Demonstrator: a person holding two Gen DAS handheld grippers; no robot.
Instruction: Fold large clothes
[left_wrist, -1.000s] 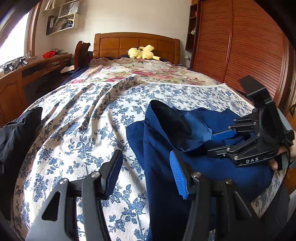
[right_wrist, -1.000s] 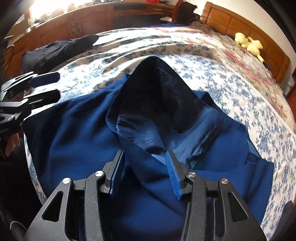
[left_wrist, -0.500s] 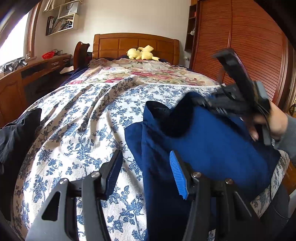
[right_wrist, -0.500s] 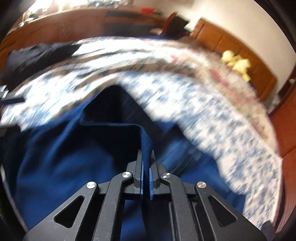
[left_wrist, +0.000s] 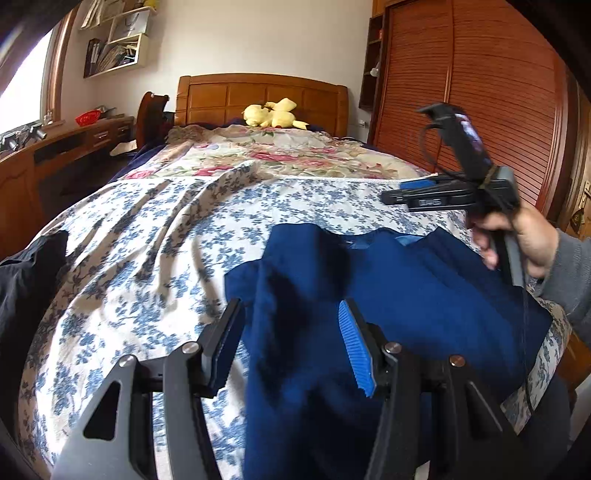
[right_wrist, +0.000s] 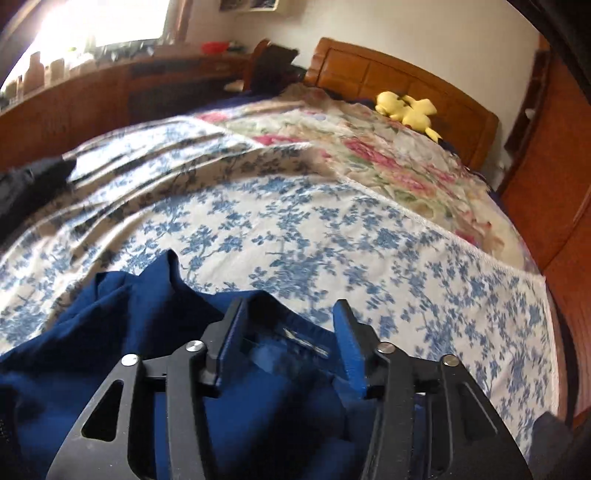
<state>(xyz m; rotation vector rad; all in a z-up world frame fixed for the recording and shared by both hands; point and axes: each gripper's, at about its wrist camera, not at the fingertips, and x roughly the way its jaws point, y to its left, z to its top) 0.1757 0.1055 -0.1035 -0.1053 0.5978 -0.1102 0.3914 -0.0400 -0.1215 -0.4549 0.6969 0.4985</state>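
Note:
A dark blue garment (left_wrist: 388, 295) lies folded over on the near right part of the bed; it also shows in the right wrist view (right_wrist: 122, 332). My left gripper (left_wrist: 291, 343) is open and empty, low over the garment's left edge. My right gripper (right_wrist: 291, 343) is open and empty, just above the garment's far edge. In the left wrist view the right gripper (left_wrist: 410, 192) is held in the air above and beyond the garment, clear of the cloth.
The bed has a blue-flowered sheet (left_wrist: 147, 229) and a rose-patterned quilt (left_wrist: 277, 155) further back. A black garment (left_wrist: 26, 280) lies at the left edge. A yellow plush toy (left_wrist: 273, 114) sits by the headboard. Wooden wardrobe (left_wrist: 480, 92) on the right, desk (left_wrist: 55, 147) on the left.
My right gripper closed on the garment's upper layer, carried it over to the right, then opened and let it drop and rose clear. The garment now lies flatter. My left gripper stayed put.

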